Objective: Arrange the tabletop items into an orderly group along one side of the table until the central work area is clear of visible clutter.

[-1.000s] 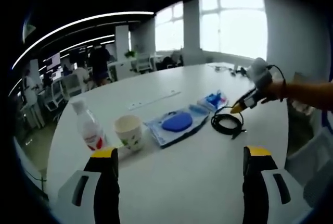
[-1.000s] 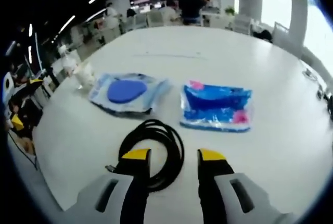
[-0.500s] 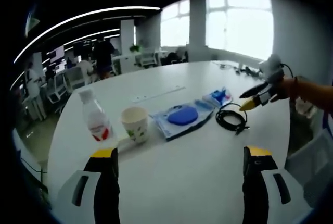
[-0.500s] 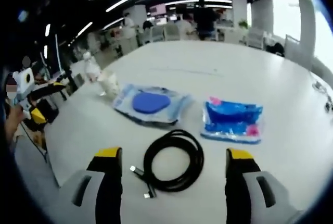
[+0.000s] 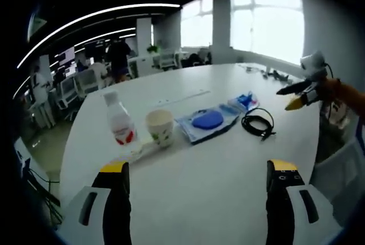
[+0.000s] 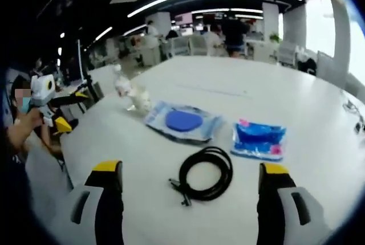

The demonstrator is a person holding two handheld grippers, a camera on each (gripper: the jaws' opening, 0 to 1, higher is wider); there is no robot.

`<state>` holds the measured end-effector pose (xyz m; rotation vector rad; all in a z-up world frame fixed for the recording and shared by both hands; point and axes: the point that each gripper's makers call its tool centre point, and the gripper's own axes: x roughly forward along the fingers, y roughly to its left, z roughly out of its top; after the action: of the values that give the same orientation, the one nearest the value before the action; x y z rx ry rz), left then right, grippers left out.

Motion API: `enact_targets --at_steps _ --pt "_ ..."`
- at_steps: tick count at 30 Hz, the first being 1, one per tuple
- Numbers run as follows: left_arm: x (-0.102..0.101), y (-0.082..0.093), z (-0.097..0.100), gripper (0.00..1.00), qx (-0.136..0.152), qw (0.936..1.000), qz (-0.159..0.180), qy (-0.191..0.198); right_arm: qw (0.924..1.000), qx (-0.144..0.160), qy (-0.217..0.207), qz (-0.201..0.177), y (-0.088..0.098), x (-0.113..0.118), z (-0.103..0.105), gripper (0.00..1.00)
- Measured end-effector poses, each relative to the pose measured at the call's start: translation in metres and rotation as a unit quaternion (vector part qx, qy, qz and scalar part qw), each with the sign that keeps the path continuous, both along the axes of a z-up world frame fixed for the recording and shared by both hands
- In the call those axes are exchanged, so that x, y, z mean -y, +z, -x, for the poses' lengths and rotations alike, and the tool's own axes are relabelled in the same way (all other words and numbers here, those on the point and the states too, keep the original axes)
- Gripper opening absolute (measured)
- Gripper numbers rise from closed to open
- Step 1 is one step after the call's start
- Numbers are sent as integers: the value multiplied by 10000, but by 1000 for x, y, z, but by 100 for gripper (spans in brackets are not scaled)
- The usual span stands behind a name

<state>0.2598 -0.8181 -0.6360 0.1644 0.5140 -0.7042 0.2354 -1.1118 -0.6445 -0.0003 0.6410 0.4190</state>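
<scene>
- Left gripper point(image 5: 197, 171) was held level above the white table point(image 5: 199, 199), jaws wide apart, empty.
- Right gripper point(image 6: 191, 174) likewise gaped, clear of the coiled black cable point(image 6: 206, 173).
- Bottle point(image 5: 121, 124), cup point(image 5: 161, 127), two blue packets point(image 6: 183, 122) point(image 6: 258, 138) lay in a row mid-table.

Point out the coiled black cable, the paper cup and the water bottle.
coiled black cable point(image 6: 206, 174), right gripper view, on the near side of the loop.
paper cup point(image 5: 160, 127), left gripper view, on its side wall.
water bottle point(image 5: 122, 126), left gripper view, on its body near the red label.
</scene>
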Motion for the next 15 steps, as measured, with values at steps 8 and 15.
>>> enact_targets --at_steps 8,15 --pt "-8 4 10 100 -66 9999 45 64 9999 121 112 -20 25 -3 25 100" --pt "-19 12 19 100 -73 9999 -55 109 9995 193 18 -255 38 -4 45 100"
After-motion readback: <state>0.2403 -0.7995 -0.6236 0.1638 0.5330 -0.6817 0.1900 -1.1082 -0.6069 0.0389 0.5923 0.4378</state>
